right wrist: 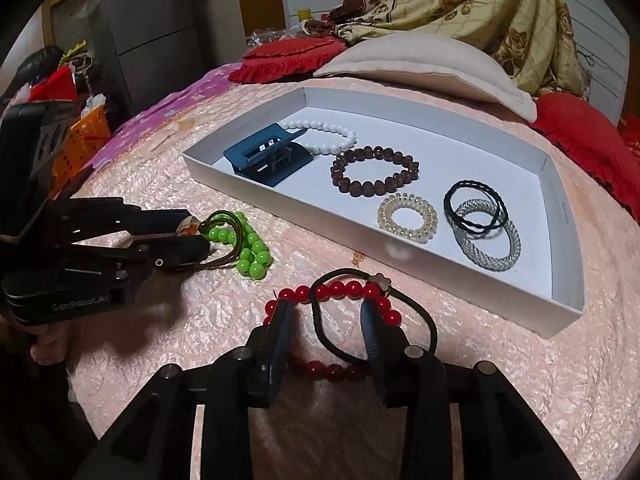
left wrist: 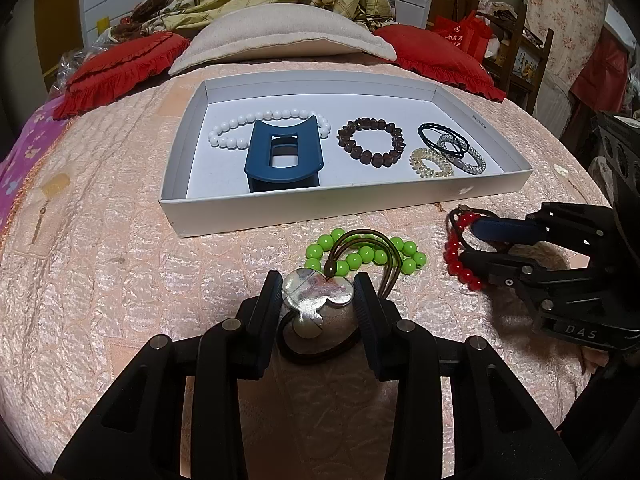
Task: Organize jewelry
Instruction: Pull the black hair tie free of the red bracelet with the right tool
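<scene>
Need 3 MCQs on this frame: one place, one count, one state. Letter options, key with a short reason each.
1. Where is the green bead bracelet?
A. in the white tray
B. on the bedspread in front of the tray
C. on the pillow

2. How many pieces lie in the white tray?
A. three
B. six
C. nine

3. What is the left gripper doing?
A. clamped on the silver charm hair tie
B. open and empty
C. holding the red bracelet

Key: 1 B, it lies outside the tray's near wall. 2 B, three bracelets, clip, spiral tie, black tie. 3 A, both pads press the charm.
</scene>
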`<state>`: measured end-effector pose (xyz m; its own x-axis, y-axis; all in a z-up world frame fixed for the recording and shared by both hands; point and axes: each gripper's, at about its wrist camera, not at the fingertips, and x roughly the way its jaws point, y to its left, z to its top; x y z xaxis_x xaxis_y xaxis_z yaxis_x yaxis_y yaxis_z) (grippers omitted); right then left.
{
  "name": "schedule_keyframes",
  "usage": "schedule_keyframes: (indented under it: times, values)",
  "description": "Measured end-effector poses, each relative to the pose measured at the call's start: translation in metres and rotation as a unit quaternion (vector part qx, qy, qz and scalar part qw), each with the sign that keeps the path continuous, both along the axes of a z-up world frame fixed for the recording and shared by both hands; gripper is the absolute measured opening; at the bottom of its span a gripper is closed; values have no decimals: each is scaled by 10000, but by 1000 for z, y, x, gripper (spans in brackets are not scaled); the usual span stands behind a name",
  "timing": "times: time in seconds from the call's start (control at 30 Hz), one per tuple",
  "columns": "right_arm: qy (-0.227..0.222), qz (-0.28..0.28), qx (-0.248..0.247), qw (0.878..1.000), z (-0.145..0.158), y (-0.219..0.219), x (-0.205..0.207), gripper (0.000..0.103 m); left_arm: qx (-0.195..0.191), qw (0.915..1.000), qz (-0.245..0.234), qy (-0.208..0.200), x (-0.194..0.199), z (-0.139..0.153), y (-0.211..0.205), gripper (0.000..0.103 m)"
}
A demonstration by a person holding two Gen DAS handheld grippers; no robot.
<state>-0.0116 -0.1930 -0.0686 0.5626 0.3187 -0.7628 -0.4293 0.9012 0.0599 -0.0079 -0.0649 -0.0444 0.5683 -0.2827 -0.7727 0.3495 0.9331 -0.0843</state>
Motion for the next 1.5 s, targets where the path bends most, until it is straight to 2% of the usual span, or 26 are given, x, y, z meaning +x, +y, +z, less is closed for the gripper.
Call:
schedule_keyframes:
  times: [0.13, 0.2, 0.33, 0.43, 0.53, 0.6, 0.8, 0.9, 1.03, 1.17, 1.3, 1.5]
  values:
    - [-42, 37, -152, 9999, 0, 6, 5, 33, 7, 10000, 2, 9, 0, 0, -1, 35]
    - [-54, 75, -193, 9998, 0, 9, 9, 29, 9, 10000, -4, 1, 1, 0, 0, 35]
    - [-76, 149, -240, 9996, 0, 13, 16, 18, 7, 10000, 0, 6, 1, 0, 0, 35]
    - [-97, 200, -282, 9994, 0, 15, 16, 4, 10, 10000, -4, 5, 0, -1, -1, 35]
    - [-120, 160, -318, 9993, 1, 15, 13, 3, 10, 10000, -4, 6, 1, -1, -1, 35]
    - [-117, 102, -169, 9997, 3, 9, 10, 3, 8, 10000, -3, 8, 1, -1, -1, 35]
    - [-278, -369, 953, 9944, 26, -35, -7, 3, -7, 10000, -7, 9, 1, -1, -1, 35]
    - [-480, -670, 1766, 9808, 43, -65, -15, 3, -22, 10000, -1, 9, 1, -1, 0, 35]
    - [-710, -853, 2421, 9639, 59, -87, -26, 3, -62, 10000, 1, 2, 1, 0, 2, 35]
    - [-806, -851, 2475, 9618, 65, -88, -31, 3, -292, 9995, -80, -115, -4, 8, 4, 35]
    - [-731, -815, 2281, 9675, 60, -80, -30, 3, -616, 9974, -159, -329, -10, 23, 8, 35]
    - [-674, -749, 2120, 9721, 51, -75, -28, 3, -688, 9967, -155, -401, -10, 30, 10, 35]
